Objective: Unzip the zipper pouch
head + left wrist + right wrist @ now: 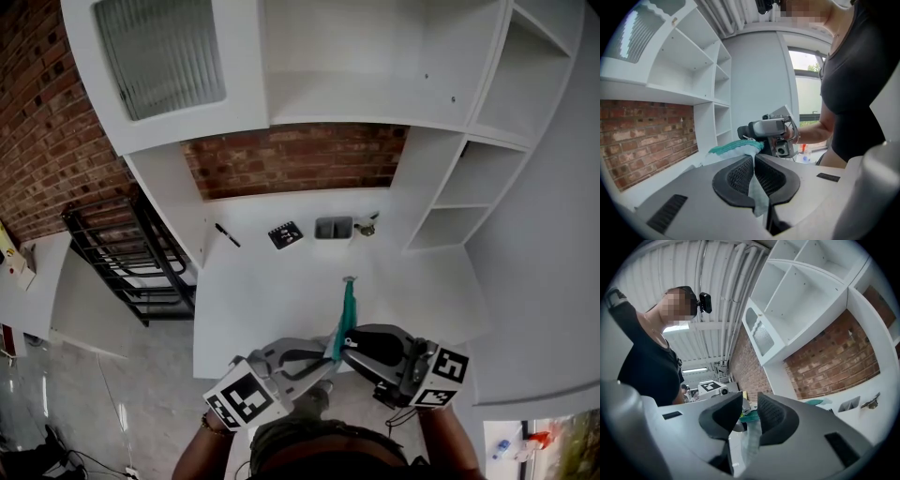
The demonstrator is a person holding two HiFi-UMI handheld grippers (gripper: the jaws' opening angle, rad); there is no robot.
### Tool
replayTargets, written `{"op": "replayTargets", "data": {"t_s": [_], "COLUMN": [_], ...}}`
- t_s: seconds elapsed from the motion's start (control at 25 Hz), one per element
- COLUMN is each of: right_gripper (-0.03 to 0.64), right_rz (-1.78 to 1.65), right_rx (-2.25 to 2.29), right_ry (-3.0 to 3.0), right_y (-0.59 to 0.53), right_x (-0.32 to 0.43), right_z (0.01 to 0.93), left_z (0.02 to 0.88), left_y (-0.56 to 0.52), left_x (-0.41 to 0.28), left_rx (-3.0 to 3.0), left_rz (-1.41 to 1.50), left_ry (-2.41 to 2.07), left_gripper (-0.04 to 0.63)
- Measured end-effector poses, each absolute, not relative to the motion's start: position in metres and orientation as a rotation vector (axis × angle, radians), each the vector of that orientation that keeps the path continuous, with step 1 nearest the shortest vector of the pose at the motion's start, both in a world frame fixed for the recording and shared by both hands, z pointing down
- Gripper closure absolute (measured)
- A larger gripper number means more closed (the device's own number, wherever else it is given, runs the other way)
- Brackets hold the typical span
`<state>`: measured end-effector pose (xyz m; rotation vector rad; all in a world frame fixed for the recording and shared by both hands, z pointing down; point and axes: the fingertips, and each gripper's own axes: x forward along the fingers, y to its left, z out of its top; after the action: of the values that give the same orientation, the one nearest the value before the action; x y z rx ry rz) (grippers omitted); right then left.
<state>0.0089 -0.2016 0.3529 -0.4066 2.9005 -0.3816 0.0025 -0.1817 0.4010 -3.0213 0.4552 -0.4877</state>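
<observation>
The zipper pouch (348, 305), pale and translucent with a teal zipper edge, hangs edge-on above the white desk (272, 300), held up between the two grippers. My left gripper (330, 354) is shut on its lower corner; in the left gripper view the pads (740, 174) pinch the translucent fabric (758, 194). My right gripper (345, 345) faces it from the other side. In the right gripper view the pouch (751, 441) lies between the jaws of my right gripper (749, 408), and a gap still shows beside one pad.
At the back of the desk lie a black pen (227, 234), a black marker tile (285, 234), a grey holder (334, 228) and a small metal object (367, 225). White shelves (469, 187) rise behind and to the right. A black rack (141, 253) stands left.
</observation>
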Motion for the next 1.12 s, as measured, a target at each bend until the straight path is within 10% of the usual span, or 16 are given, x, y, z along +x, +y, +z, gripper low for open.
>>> {"op": "replayTargets", "data": {"t_s": [0.2,1.12], "right_gripper": [0.611,0.615], "right_rz": [-0.431,-0.308], "right_rx": [-0.409,-0.567], "right_ry": [2.819,2.890], "right_y": [-0.204,-0.217], "right_x": [0.024,0.042], "right_z": [0.349,0.356], "left_z": [0.401,0.404], "left_y": [-0.187,-0.178], "left_x": [0.009,0.039], "left_rx": [-3.029,-2.991], "left_rz": [-0.482,-0.504], "left_ry": [0.477,0.313], "left_gripper": [0.586,0.586]}}
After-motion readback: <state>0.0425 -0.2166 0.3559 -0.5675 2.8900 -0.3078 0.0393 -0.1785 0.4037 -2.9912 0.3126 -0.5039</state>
